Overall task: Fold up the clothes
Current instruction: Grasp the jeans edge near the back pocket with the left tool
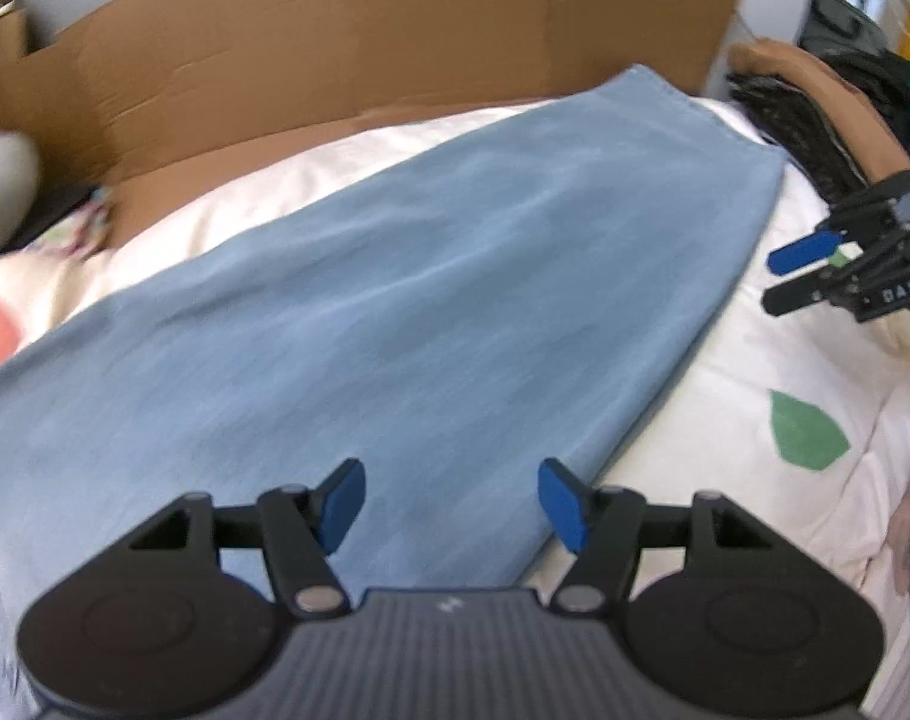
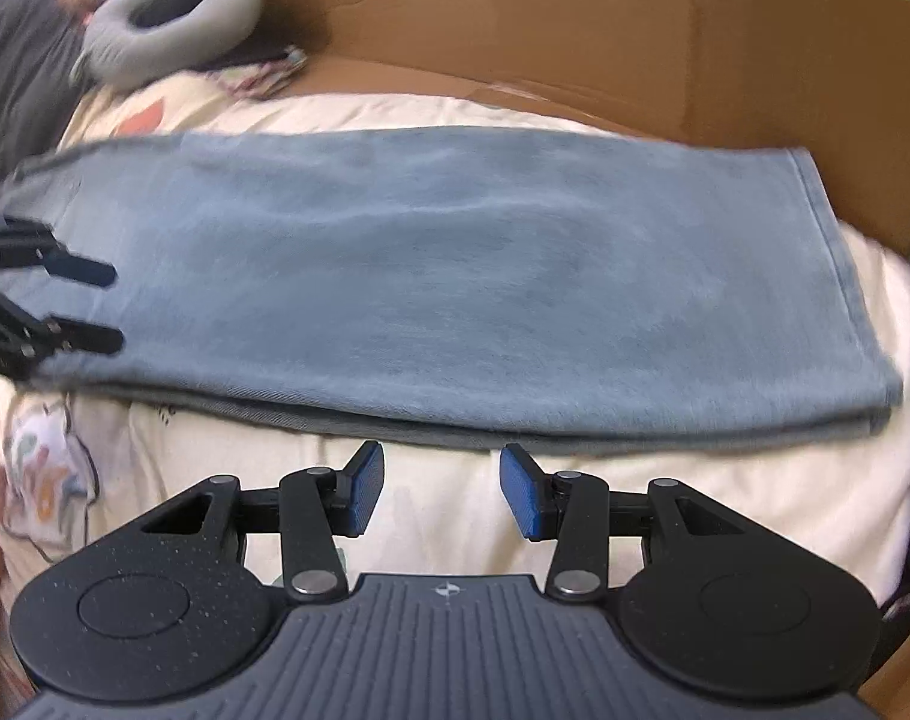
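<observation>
- Blue denim garment [image 2: 443,276] lies flat on the cream patterned bedspread [image 2: 694,510], already doubled lengthwise; two layers show along its near edge in the right wrist view, prob. jeans w/ legs stacked, though blur hides seams; it spans 9 to 3 o'clock across that view, hem end at 3.
- Right gripper [image 2: 441,495] hovers just short of the near folded edge, at 6 o'clock of the cloth; fingers apart, nothing between them; looks lined up to pinch that edge for the next fold, I judge.
- Left gripper [image 1: 452,504] is over the garment's other end, pads spread wide and empty above the denim; each tool takes one end so the long piece can be lifted evenly.
- Cardboard box wall [image 2: 634,42] stands at 12 o'clock behind the cloth, touching the bedspread; limits room to swing fabric that way.
- Grey neck pillow [image 2: 173,24] at 10 o'clock, well apart from the work.
</observation>
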Demonstrator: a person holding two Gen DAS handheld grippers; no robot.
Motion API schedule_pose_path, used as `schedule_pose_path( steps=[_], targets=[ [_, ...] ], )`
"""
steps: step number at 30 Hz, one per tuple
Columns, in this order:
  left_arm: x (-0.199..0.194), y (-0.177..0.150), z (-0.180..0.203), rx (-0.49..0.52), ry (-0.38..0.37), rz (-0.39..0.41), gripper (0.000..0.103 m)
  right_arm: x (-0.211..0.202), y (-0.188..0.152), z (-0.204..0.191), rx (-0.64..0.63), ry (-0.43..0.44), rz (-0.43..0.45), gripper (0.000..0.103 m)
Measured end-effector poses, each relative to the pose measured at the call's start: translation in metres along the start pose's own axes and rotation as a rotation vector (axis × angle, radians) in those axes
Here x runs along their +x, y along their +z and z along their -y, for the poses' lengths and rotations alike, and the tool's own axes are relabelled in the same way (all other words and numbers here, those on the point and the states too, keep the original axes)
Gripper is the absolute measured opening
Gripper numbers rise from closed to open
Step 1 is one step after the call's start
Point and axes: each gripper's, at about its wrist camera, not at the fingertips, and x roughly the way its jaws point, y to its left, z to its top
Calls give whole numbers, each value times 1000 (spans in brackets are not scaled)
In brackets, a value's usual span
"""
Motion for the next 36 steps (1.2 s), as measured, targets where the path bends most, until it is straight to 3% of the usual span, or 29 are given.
schedule_pose_path(
  steps=[5, 12, 20, 26, 32, 36],
  targets=[
    [-14, -23, -11, -51, 45, 15, 73, 4, 18, -24, -101, 45, -31, 50],
    [-23, -53, -35, -185, 122, -1, 73, 17, 23, -62, -223, 136, -85, 50],
    [-45, -84, -49, -260, 204, -13, 73, 33, 19, -80, -218, 172, -80, 50],
    [-55, -107, -54, -290, 311, -36, 77, 40, 20, -86, -205, 172, -83, 50],
    [-52, -125, -71, -415, 389, -84, 77, 40, 20, -93, -213, 176, -82, 50],
    [-49, -128, -80, -476, 395, -55, 77, 40, 17, -88, -183, 162, -89, 50]
  ],
)
